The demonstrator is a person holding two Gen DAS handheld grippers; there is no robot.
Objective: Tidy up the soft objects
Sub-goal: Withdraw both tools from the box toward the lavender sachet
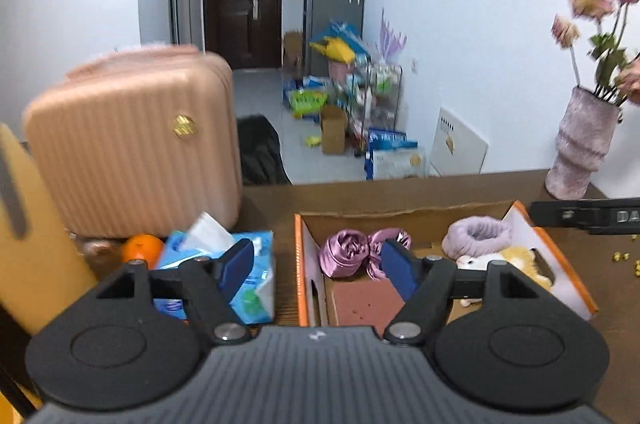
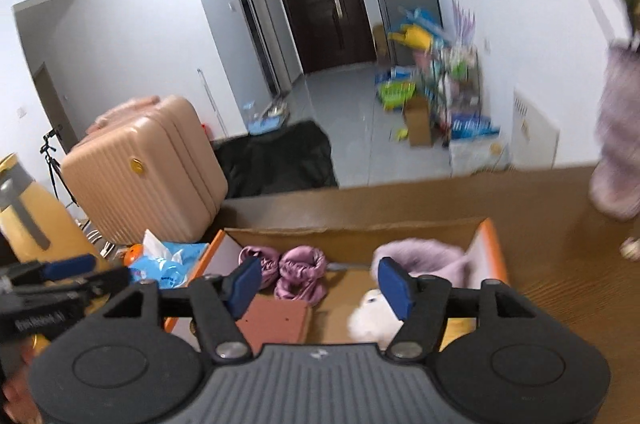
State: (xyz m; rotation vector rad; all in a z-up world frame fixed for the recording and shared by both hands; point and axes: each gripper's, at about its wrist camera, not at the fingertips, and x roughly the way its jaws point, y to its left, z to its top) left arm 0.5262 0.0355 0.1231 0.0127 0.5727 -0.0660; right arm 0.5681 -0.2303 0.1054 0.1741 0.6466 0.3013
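Note:
An open cardboard box [image 1: 568, 264] with orange edges sits on the brown table. Inside lie a shiny purple satin bundle [image 1: 344, 252], a fluffy lilac band [image 1: 478, 236], a white and yellow plush toy [image 1: 504, 258] and a reddish flat piece [image 1: 368, 300]. My left gripper [image 1: 320, 268] hovers open above the box's near left side, nothing between its blue pads. In the right wrist view the same box [image 2: 486, 256] holds the satin bundle [image 2: 300, 274], the lilac band [image 2: 424, 256] and the white plush [image 2: 372, 316]. My right gripper [image 2: 320, 284] hangs open above them, holding nothing.
A pink suitcase [image 1: 132, 143] stands at the left, with a blue tissue pack [image 1: 240, 264] and an orange [image 1: 142, 250] in front of it. A yellow jug [image 2: 32, 220] is far left. A pink vase [image 1: 580, 147] of flowers stands at the back right corner. Small yellow bits [image 1: 624, 258] litter the table's right side.

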